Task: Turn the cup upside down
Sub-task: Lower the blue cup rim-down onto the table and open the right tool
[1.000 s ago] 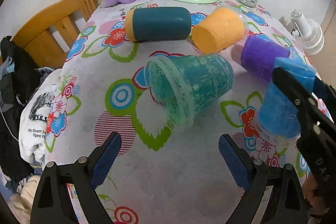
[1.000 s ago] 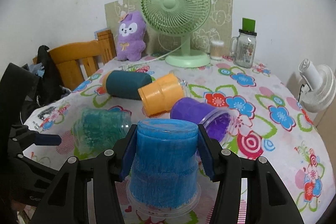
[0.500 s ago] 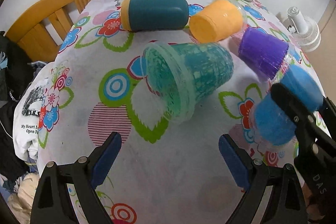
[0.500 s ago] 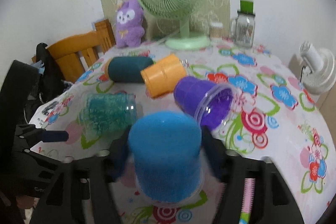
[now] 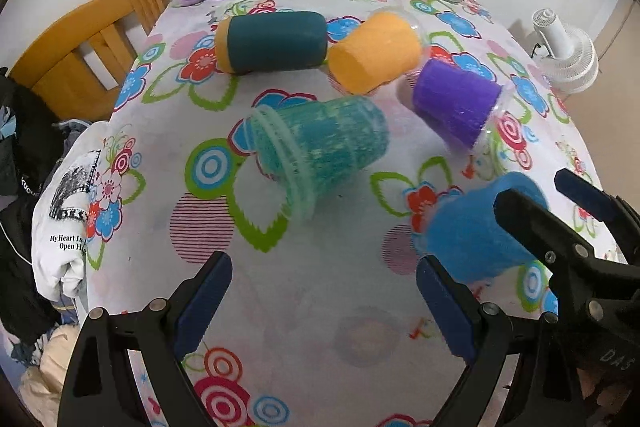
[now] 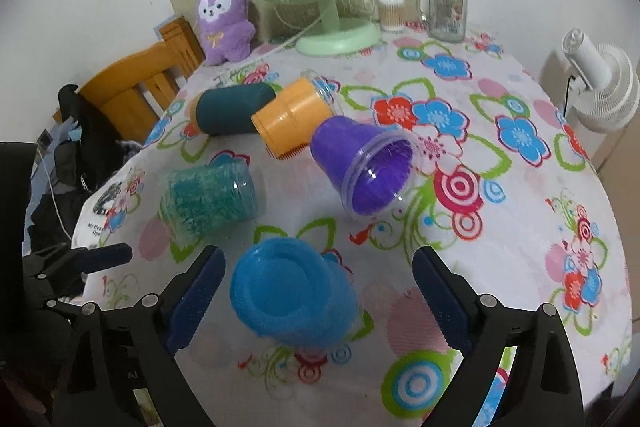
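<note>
The left hand-held gripper [image 5: 324, 303] hangs to the left of the blue cup [image 5: 476, 231]. Its jaws are spread wide with nothing between them but bare tabletop [image 5: 280, 327].

Beyond the blue cup and to its left, a green cup [image 5: 320, 147] lies on its side. Farther behind the blue cup, a dark teal cup [image 5: 272, 41], an orange cup [image 5: 376, 53] and a purple cup [image 5: 456, 103] also lie on their sides.

The blue cup itself is tilted over. In the right wrist view its closed base faces the camera and its mouth points down and away.

The right hand-held gripper [image 6: 320, 259] straddles the cup but has let go: there is a clear gap between each pad and the cup wall.

The cup looks like thin clear plastic with a fuzzy blue lining, so it is probably very light. It would tip or roll at a nudge, and the wall might flex under a hard squeeze. Its round, tapered side could slip out of the pads. The safest hold looks to be across the middle of the wall, just short of the flared rim, with a gentle closing.

The cup's rim is hidden behind its own body in the right wrist view. One black finger crosses it in the left wrist view. I cannot tell whether the cup is resting on the tabletop or is just clear of it, and its outline is blurred.
</note>
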